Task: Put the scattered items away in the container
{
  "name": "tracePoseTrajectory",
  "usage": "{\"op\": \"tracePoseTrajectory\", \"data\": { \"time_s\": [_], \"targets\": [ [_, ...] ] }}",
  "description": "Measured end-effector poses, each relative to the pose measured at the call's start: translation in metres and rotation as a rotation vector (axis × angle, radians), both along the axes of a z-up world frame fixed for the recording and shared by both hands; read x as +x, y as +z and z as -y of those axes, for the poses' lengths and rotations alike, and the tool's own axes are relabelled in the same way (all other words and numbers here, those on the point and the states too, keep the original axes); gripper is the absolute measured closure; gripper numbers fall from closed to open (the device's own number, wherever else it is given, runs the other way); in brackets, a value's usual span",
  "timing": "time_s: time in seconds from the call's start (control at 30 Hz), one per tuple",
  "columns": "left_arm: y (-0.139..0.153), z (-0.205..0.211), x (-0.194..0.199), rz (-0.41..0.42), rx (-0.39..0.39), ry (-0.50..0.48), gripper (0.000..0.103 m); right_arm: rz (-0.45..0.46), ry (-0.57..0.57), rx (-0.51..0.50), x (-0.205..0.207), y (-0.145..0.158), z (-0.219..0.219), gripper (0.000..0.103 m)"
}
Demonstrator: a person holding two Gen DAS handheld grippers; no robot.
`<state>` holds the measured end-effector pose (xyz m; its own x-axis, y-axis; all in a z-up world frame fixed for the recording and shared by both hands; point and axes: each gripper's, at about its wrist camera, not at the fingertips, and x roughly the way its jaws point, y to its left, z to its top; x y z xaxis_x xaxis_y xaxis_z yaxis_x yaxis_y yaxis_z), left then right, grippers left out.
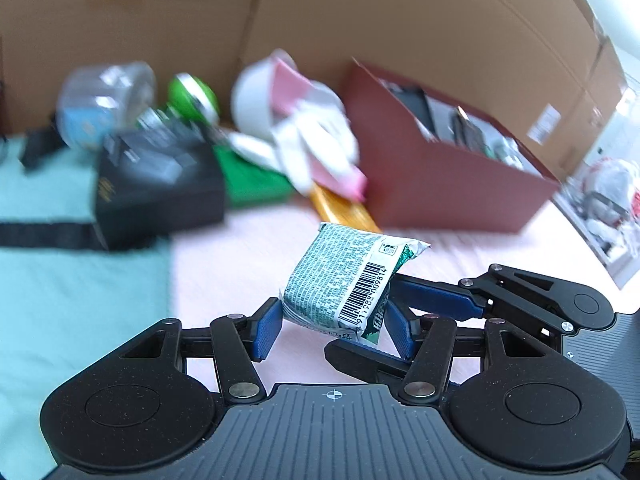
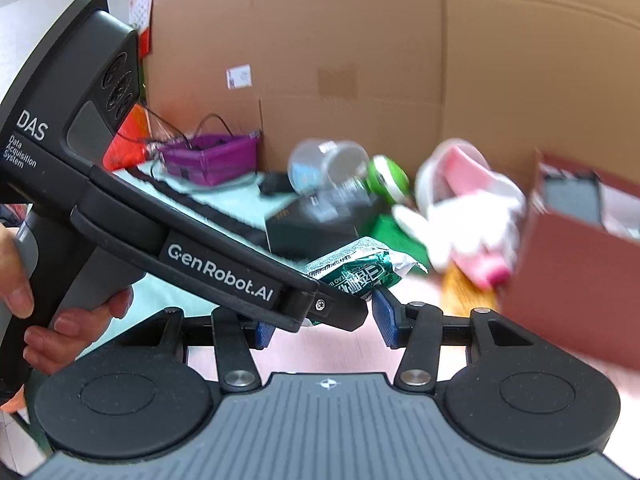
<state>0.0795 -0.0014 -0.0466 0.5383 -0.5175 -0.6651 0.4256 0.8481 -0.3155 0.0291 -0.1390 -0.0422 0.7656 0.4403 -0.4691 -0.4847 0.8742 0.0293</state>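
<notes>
Left wrist: one green packet, two grippers, left gripper, right gripper

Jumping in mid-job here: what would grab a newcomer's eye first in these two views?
First, the green snack packet, barcode up, between the left gripper fingers, with the right gripper crowding in beside it. Next, the dark red box to the right, already holding items. Behind, a blurred pile: a black box, a clear plastic jar and a pink and white bundle.
</notes>
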Motion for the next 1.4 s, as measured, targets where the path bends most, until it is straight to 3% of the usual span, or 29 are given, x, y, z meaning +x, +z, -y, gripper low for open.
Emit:
{"op": "tracePoseTrajectory", "data": {
  "time_s": [0.03,0.17,0.27,0.43,0.5,0.77,0.93,1.1,1.2,1.33,1.4],
  "targets": [
    [-0.003,0.006,-0.004,-0.012,-0.002,-0.010,0.036,-0.016,-0.010,0.000,-0.007,-0.002,0.006,0.047],
    [-0.010,0.025,-0.023,-0.020,0.012,-0.039,0.037,-0.055,-0.043,0.002,-0.032,-0.012,0.027,0.044],
    [-0.012,0.033,-0.032,-0.027,0.021,-0.051,0.029,-0.063,-0.079,0.014,-0.044,-0.017,0.040,0.040],
    [-0.005,0.033,-0.030,0.024,0.064,-0.024,0.018,-0.059,-0.134,0.021,-0.053,-0.019,0.054,0.035],
    [-0.002,0.031,-0.024,0.045,0.060,-0.016,0.012,-0.057,-0.141,0.032,-0.054,-0.019,0.057,0.028],
    [-0.008,0.040,0.007,0.004,0.040,-0.117,0.013,-0.076,-0.121,0.071,-0.037,-0.021,0.047,0.026],
    [-0.014,0.045,0.000,-0.016,0.055,-0.187,0.027,-0.086,-0.144,0.041,-0.030,-0.027,0.043,0.028],
    [-0.014,0.049,-0.003,-0.010,0.073,-0.190,0.023,-0.091,-0.160,0.037,-0.030,-0.025,0.051,0.028],
    [-0.015,0.050,0.004,-0.033,0.047,-0.178,0.024,-0.092,-0.151,0.019,-0.029,-0.025,0.049,0.032],
    [-0.015,0.057,-0.001,-0.017,0.070,-0.186,0.035,-0.111,-0.123,0.003,-0.028,-0.029,0.044,0.049],
    [-0.014,0.058,-0.003,-0.017,0.071,-0.175,0.036,-0.110,-0.125,-0.003,-0.028,-0.029,0.043,0.050]
  ]
}}
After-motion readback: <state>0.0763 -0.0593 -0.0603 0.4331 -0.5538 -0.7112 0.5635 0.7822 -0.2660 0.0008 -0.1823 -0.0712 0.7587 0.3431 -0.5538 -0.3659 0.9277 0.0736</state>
